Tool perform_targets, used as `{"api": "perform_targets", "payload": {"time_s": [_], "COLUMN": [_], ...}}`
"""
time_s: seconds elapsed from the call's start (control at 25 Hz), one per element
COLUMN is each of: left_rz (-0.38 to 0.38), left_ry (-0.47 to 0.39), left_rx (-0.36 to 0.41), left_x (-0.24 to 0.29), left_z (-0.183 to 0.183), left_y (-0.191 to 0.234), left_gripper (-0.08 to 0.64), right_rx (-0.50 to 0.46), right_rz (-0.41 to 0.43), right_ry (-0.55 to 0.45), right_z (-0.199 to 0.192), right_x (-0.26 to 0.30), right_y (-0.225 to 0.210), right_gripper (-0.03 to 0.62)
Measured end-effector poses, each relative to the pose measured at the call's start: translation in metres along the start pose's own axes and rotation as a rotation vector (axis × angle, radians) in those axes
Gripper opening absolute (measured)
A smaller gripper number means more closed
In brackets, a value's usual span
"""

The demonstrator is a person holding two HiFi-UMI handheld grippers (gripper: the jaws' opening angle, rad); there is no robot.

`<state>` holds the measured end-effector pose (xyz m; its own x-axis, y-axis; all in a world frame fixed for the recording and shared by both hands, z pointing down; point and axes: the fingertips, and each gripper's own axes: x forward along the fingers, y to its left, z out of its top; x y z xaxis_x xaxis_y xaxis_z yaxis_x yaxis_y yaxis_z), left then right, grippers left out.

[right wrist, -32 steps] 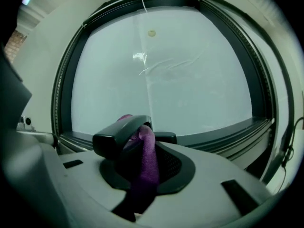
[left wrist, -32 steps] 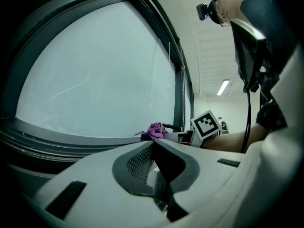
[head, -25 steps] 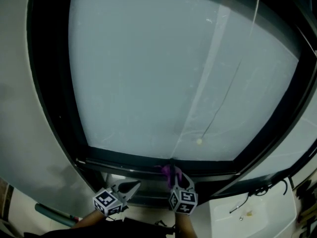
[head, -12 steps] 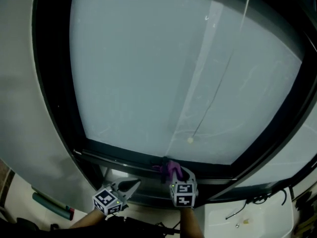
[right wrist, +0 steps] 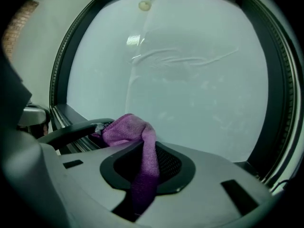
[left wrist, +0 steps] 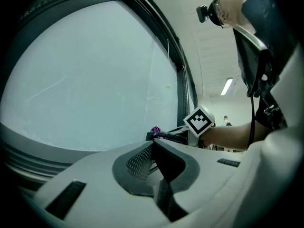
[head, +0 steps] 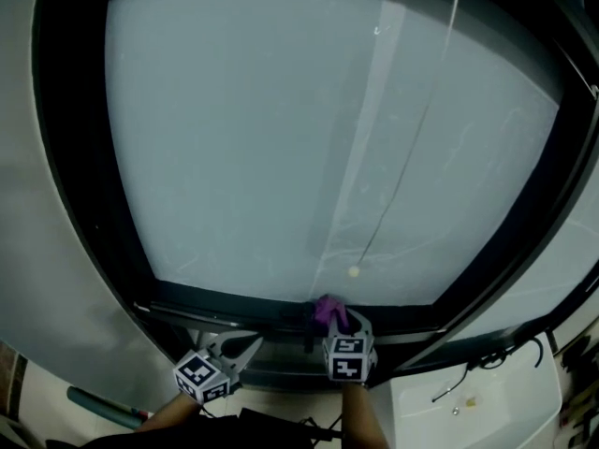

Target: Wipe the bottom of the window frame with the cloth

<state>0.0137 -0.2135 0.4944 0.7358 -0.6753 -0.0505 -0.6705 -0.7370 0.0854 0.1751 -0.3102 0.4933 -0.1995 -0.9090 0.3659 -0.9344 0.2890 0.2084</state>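
Observation:
A purple cloth [head: 328, 310] is pressed against the dark bottom window frame [head: 234, 302], just left of the hanging cord bead. My right gripper [head: 343, 327] is shut on the cloth from below. In the right gripper view the cloth [right wrist: 128, 129] bunches over the jaws of the right gripper [right wrist: 142, 146] and drapes down between them, beside the bottom frame [right wrist: 64, 115]. My left gripper [head: 245, 349] hangs lower left of the frame, jaws together and holding nothing. In the left gripper view the left gripper [left wrist: 153, 144] points toward the cloth [left wrist: 155, 128].
Frosted glass [head: 309, 129] fills the window, with a blind cord ending in a bead [head: 353, 271]. A white basin [head: 468, 405] sits at lower right with a black cable [head: 487, 358] above it. A greenish tube [head: 98, 405] lies at lower left.
My right gripper has slid the cloth a little to the right along the bottom frame, closer to the cord bead. The left gripper has stayed about where it was.

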Motion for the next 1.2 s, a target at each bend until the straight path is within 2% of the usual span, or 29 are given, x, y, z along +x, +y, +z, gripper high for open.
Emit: {"api": "perform_targets", "payload": {"time_s": [0.2, 0.4, 0.56, 0.8, 0.96, 1.2], "left_rz": [-0.09, -0.127, -0.162, -0.26, -0.278, -0.255], "left_ry": [-0.012, -0.035, -0.036, -0.031, -0.035, -0.059], "left_rx": [0.015, 0.0, -0.021, -0.029, -0.03, -0.021], "left_x": [0.022, 0.031, 0.034, 0.041, 0.043, 0.05], "left_z": [0.007, 0.01, 0.011, 0.017, 0.022, 0.025], "left_y": [-0.005, -0.001, 0.003, -0.01, -0.012, -0.016], "left_gripper": [0.002, 0.002, 0.002, 0.002, 0.002, 0.002], "right_rx": [-0.005, -0.026, -0.002, -0.032, -0.021, -0.027], "right_rz": [-0.061, -0.091, -0.122, -0.184, -0.175, -0.152], "right_ry": [0.035, 0.08, 0.076, 0.08, 0.079, 0.078], "right_z": [-0.007, -0.013, -0.016, -0.018, -0.016, -0.02], "right_x": [0.001, 0.006, 0.006, 0.004, 0.005, 0.003], "right_y": [-0.011, -0.018, -0.019, -0.018, -0.019, -0.025], "right_gripper": [0.075, 0.075, 0.075, 0.074, 0.074, 0.075]}}
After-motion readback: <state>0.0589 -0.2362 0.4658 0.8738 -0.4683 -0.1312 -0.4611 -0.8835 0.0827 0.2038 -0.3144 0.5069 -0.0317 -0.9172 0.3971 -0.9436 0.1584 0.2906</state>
